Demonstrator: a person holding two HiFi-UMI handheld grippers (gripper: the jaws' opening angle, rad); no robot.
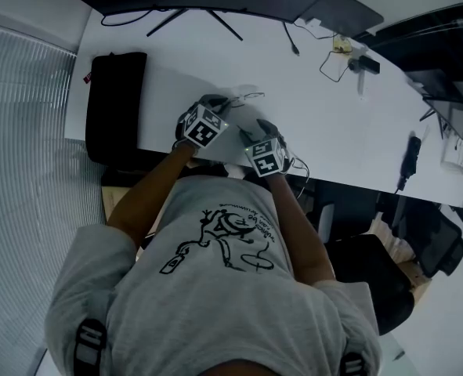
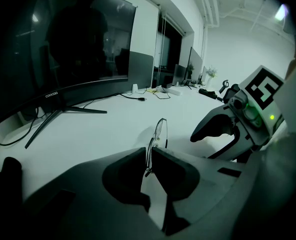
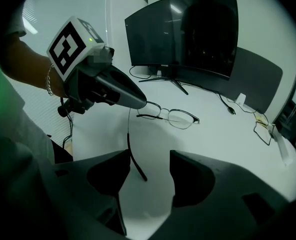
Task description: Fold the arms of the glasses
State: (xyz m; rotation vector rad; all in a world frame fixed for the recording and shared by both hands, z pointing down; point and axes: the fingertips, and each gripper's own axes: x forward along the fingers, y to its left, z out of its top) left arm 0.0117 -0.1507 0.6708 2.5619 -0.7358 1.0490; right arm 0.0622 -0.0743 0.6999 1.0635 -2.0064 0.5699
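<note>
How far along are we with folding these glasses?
One arm looks already folded behind the lenses, though not clearly. The left gripper clamps the glasses by the frame's end. The other arm sticks out between the jaws of the open right gripper, untouched; folding it remains.

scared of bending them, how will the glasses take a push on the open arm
Probably light and fragile: the glasses have thin wire rims. The slender open arm may flex. Pinched at one end by the left tongs, they could twist.
</note>
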